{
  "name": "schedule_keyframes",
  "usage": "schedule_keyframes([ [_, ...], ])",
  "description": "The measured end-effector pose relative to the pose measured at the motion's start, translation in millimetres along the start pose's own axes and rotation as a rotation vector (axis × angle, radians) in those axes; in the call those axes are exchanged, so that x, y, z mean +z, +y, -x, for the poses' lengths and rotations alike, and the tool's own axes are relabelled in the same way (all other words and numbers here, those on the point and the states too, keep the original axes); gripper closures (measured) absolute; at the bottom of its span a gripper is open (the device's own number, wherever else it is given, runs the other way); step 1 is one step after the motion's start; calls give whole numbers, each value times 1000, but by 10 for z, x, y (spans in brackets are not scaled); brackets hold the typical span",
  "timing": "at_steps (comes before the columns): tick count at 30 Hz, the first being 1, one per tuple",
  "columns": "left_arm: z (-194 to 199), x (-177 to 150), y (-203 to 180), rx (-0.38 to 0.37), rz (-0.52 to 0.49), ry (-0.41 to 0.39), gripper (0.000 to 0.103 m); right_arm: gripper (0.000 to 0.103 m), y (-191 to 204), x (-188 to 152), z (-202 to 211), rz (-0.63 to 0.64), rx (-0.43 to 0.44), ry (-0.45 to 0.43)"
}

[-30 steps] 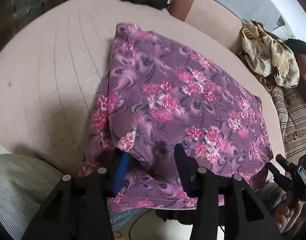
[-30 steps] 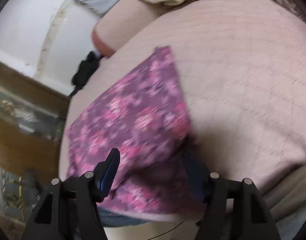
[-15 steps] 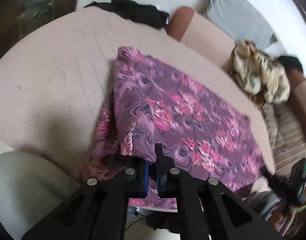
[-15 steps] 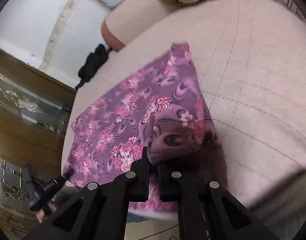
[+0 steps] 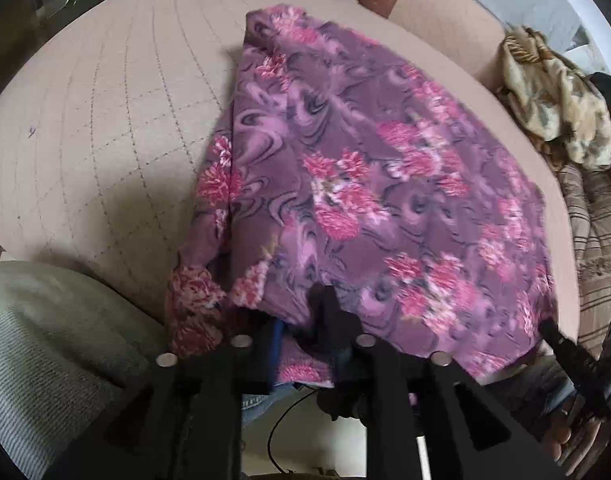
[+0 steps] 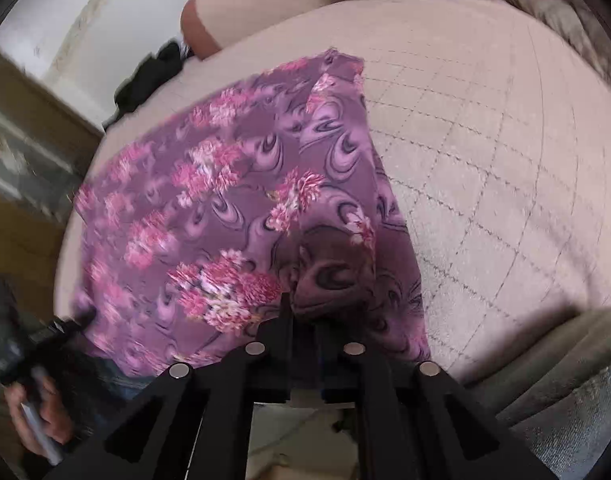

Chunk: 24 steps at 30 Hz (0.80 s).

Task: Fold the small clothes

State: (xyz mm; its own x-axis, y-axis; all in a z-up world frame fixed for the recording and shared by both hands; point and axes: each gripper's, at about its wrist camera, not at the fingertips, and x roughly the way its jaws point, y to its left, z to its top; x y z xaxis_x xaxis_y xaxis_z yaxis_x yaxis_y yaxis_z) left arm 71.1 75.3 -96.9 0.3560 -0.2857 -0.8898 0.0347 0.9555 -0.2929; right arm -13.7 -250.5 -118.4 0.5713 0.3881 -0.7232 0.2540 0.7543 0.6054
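Note:
A purple cloth with pink flowers [image 5: 365, 160] lies spread on a beige quilted surface [image 5: 105, 120], its near edge hanging over the front. My left gripper [image 5: 301, 324] sits at that near edge with its jaws opening. The cloth's hem lies loosely between the fingers, and one side fold drapes over the left finger. In the right wrist view the same cloth [image 6: 225, 200] covers the left half of the quilted surface [image 6: 485, 160]. My right gripper [image 6: 305, 316] is at its near corner with its jaws opening by a narrow gap, and a raised fold of cloth stands at the tips.
A crumpled beige patterned cloth [image 5: 557, 108] lies at the far right beside a striped cover [image 5: 597, 240]. A black garment [image 6: 145, 80] sits at the far edge. Grey ribbed fabric [image 5: 45, 340] fills the near left corner. A pink bolster [image 6: 245, 12] lies beyond the surface.
A second ago both grippers stood open around the cloth's near edge. Then both shut on it and lifted folds. Now both sets of jaws have parted a little.

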Motion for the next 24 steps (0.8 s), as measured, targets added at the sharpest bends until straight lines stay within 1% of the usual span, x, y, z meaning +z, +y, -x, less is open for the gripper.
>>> schedule_keyframes([
  [1,61,-12,2,-13,4,-15,73,64,-27,13,98,-20,39,-32],
  [2,194,-27,38,-54,17,-48,64,49,-88,33,224,-54,69,-75],
  [3,285,-50,79,-85,29,-73,56,35,-138,31,274,-75,78,-95],
  [4,374,-54,105,-95,38,-94,54,34,-187,29,318,-98,80,-111],
  [5,451,-11,129,-68,50,-120,51,34,-240,33,321,-124,73,-111],
  [7,486,95,187,-22,55,-147,51,43,-335,66,298,-170,83,-108],
  [8,427,187,183,-1,52,-143,51,44,-366,111,294,-184,88,-113],
  [9,363,241,194,17,53,-129,51,44,-385,154,276,-185,79,-112],
  [10,275,285,209,31,53,-106,51,48,-378,204,248,-180,61,-105],
  [11,134,340,258,36,57,-75,53,52,-345,268,170,-154,45,-81],
  [12,11,360,293,31,80,-41,66,70,-298,292,96,-137,40,-65],
  [13,-60,353,306,35,91,-26,72,81,-270,306,4,-115,19,-36],
  [14,-47,340,309,59,84,-32,80,94,-256,305,-29,-108,-5,-27],
  [15,-14,316,281,88,68,-59,88,95,-253,292,6,-103,-2,-43],
  [16,40,274,256,89,59,-78,92,96,-266,289,70,-102,2,-67],
  [17,104,242,251,83,55,-102,95,97,-262,283,158,-97,-3,-102],
  [18,168,203,244,98,48,-126,97,98,-240,273,245,-82,-13,-133],
  [20,152,160,250,140,37,-126,97,99,-198,236,299,-48,-70,-163],
  [21,58,163,250,173,27,-95,97,99,-185,244,223,-31,-116,-140],
  [22,-24,175,240,198,19,-64,97,99,-176,260,63,-16,-168,-88],
  [23,-81,184,230,228,4,-47,97,98,-165,265,-14,-3,-199,-60],
  [24,-85,177,181,261,-22,-49,95,98,-137,268,-62,17,-225,-47],
])
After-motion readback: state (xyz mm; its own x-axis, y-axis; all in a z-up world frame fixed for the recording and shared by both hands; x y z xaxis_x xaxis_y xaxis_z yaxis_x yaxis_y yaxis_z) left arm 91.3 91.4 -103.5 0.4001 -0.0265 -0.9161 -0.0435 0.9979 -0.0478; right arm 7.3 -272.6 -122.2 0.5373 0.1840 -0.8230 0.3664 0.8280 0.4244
